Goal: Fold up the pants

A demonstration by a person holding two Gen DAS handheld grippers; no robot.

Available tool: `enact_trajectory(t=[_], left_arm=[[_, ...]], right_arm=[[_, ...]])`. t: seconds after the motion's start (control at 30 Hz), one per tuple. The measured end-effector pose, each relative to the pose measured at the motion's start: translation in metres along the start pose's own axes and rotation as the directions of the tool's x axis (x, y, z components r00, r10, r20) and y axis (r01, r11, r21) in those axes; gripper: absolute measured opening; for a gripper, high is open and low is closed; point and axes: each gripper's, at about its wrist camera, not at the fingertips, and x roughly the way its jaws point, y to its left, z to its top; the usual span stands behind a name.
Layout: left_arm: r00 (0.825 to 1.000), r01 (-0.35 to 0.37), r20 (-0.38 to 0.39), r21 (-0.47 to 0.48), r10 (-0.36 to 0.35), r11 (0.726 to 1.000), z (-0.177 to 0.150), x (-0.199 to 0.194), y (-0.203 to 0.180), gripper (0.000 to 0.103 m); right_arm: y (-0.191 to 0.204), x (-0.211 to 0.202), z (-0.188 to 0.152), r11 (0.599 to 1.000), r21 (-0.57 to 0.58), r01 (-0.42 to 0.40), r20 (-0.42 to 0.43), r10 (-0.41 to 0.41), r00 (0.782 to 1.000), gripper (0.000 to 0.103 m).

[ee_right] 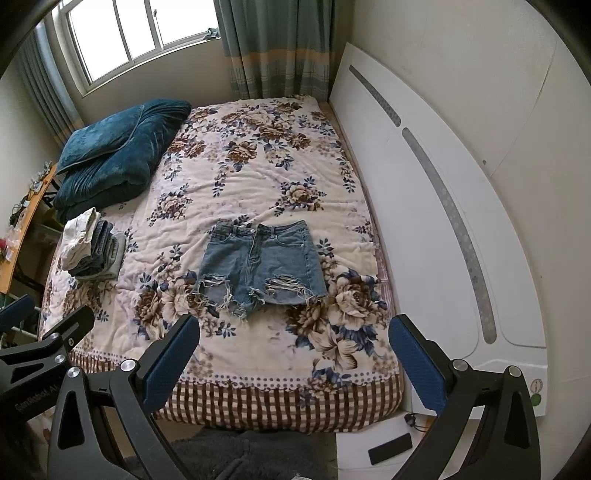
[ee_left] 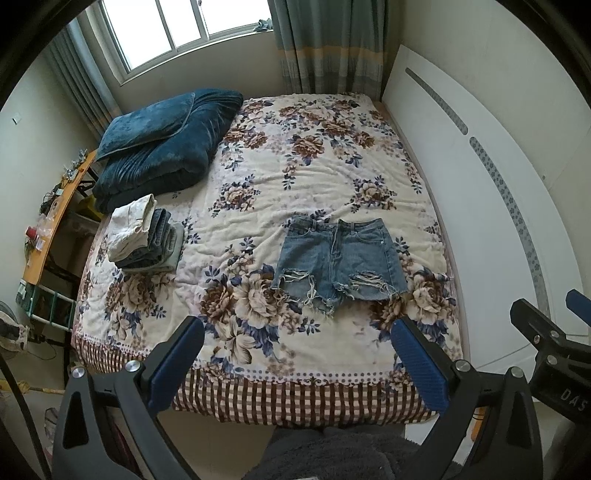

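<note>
At the left edge of the frame, the orange wooden worktop [ee_left: 55, 218] is cut off, its small clutter [ee_left: 38, 230] too tiny to identify; the white-framed window [ee_right: 125, 33] runs past the top edge.

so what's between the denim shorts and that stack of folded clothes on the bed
Only bare floral bedspread lies between the denim shorts and the folded stack; the left wrist view shows it best.

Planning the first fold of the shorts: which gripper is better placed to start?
Right, marginally. The shorts lie flat, nearly centred ahead of the right gripper; they sit right of centre for the left gripper. Both are open, short of the bed.
</note>
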Motion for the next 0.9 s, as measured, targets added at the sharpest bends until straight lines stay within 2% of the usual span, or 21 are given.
enact_trajectory(t=[0.6,0.9], left_arm=[[1.0,0.001,0.008,0.001,-0.001,1.0,0.005,-0.002,0.001,0.103],[1.0,0.003,0.012,-0.001,-0.003,1.0,0.006,-0.002,0.002,0.103]], right_arm=[[0.0,-0.001,-0.002,1.0,-0.006,0.001,0.004,-0.001,1.0,0.103],[0.005,-0.008,0.007,1.0,-0.005,-0.003,0.007,0.004,1.0,0.103]])
